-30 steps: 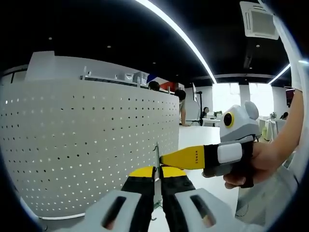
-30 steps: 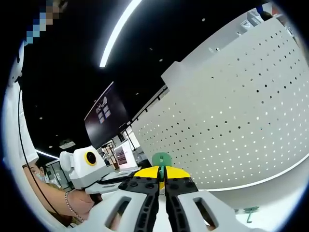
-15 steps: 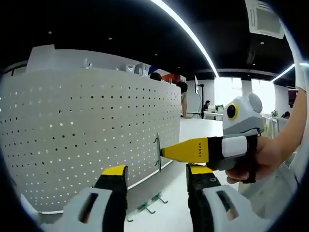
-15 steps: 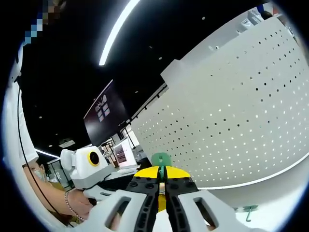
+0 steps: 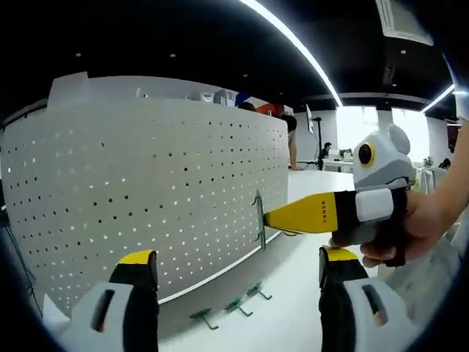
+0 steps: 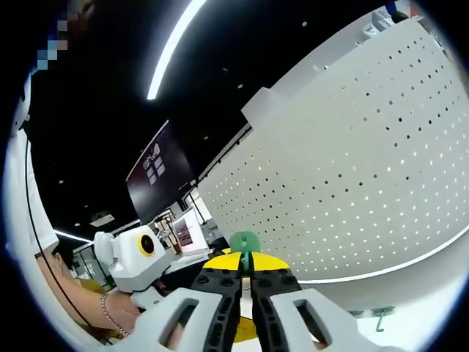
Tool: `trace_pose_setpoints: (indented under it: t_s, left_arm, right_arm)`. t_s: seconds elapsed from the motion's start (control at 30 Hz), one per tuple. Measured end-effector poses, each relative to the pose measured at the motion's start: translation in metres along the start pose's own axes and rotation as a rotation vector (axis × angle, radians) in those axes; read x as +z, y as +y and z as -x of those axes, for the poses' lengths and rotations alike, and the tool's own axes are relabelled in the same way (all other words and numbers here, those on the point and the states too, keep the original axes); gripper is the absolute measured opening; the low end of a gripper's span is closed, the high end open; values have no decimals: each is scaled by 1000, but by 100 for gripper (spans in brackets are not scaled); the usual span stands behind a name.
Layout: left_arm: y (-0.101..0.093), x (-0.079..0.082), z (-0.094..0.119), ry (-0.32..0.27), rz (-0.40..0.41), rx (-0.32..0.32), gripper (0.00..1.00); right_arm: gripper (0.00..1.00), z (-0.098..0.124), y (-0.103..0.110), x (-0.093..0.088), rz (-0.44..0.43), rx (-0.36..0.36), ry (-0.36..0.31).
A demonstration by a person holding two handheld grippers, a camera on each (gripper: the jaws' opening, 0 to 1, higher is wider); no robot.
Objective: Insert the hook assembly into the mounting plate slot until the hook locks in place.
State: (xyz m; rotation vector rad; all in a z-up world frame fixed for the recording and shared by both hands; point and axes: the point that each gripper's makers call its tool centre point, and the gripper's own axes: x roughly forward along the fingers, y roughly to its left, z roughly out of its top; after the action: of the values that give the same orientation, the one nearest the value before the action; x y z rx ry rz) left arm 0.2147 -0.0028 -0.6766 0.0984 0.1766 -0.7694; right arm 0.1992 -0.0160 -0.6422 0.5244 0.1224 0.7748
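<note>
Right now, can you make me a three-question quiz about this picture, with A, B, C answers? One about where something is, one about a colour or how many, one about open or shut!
1. Where are the spare hooks lying?
A. on the white surface below the pegboard
B. on top of the pegboard
C. in the left gripper

2. What colour are the holes' board, the pegboard?
A. red
B. white
C. blue

3. How is the left gripper now?
A. shut on a hook
B. shut on nothing
C. open

Answers:
1 A: in the left gripper view they lie on the surface at the board's foot.
2 B: the perforated board is white in both views.
3 C: its yellow-tipped jaws stand wide apart with nothing between them, while the right gripper is shut on the hook near the board.
</note>
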Motion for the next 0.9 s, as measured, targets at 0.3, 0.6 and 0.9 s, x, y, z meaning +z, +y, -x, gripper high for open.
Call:
trace_pose_setpoints:
  t_s: [0.3, 0.6, 0.9]
  left_arm:
    - [0, -2, 1, 3, 16, 0, 91]
    - [0, -3, 2, 4, 32, 0, 89]
    - [-3, -5, 2, 7, 33, -4, 89]
  right_arm:
    - [0, -1, -1, 0, 100, -50, 30]
    - [0, 7, -26, 13, 367, -255, 87]
    - [0, 24, -64, 23, 397, -453, 111]
